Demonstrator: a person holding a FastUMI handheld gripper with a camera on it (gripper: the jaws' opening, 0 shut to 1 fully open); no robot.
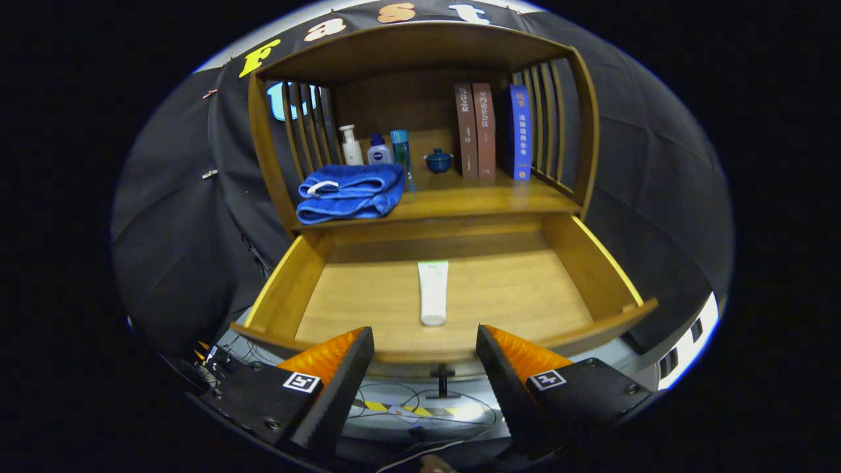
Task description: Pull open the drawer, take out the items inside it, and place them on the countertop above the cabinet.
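Observation:
The wooden drawer [591, 263] stands pulled out toward me, its front rim just beyond my fingertips. A white tube [433, 292] lies flat on the drawer floor, lengthwise, cap end nearest me, just ahead of the gap between the fingers. My gripper [425, 341] is open above the drawer's front edge with nothing between its fingers. The countertop [460, 200] above the drawer carries a folded blue towel [351, 192] on its left side.
On the countertop stand three bottles [379, 150], a small blue lidded pot [438, 160] and three upright books [493, 131], enclosed by the cabinet's slatted sides and top. Cables and a small drawer knob [442, 381] lie below the drawer front.

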